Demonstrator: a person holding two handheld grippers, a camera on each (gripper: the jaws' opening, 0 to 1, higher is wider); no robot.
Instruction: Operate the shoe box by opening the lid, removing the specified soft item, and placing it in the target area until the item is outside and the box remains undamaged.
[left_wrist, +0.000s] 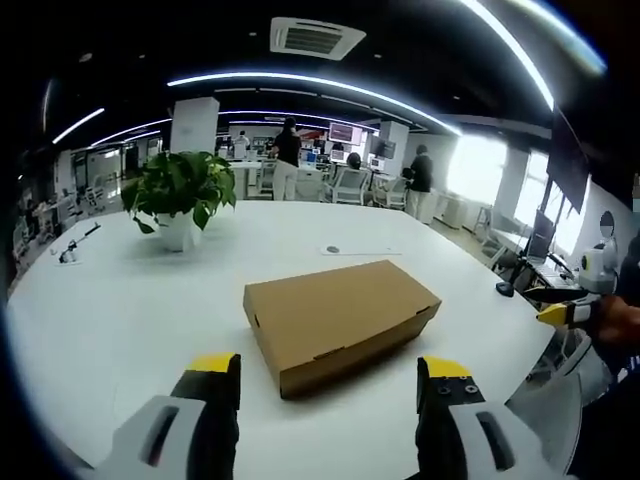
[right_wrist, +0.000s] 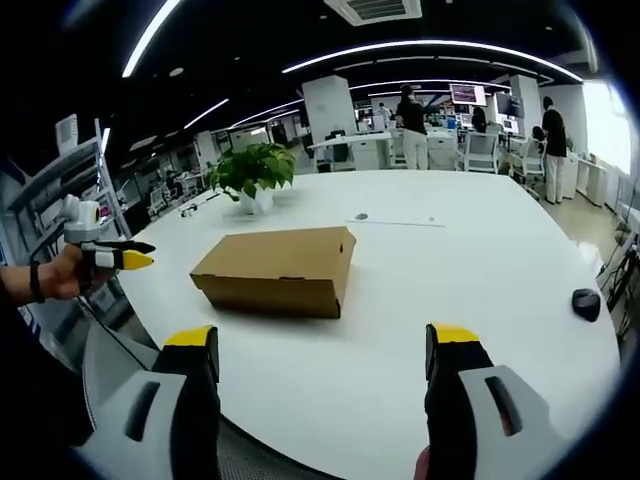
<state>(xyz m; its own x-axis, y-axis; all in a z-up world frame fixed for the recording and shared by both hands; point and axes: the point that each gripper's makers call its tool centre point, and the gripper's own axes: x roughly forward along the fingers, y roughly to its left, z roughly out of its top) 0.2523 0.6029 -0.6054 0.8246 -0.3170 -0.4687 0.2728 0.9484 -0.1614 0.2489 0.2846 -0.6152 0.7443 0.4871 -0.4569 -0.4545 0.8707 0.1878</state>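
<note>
No readable writing on the plain brown shoe box (left_wrist: 340, 322), lid shut, contents hidden, ahead of the left gripper (left_wrist: 330, 385) on the white table (left_wrist: 120, 310). Left gripper and right gripper (right_wrist: 325, 365) both wide apart, empty. Potted plant (left_wrist: 180, 195) beyond.

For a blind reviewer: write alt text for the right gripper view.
A closed cardboard shoe box lies on a white table, ahead of the open right gripper. The left gripper enters at left; a potted plant stands behind.
</note>
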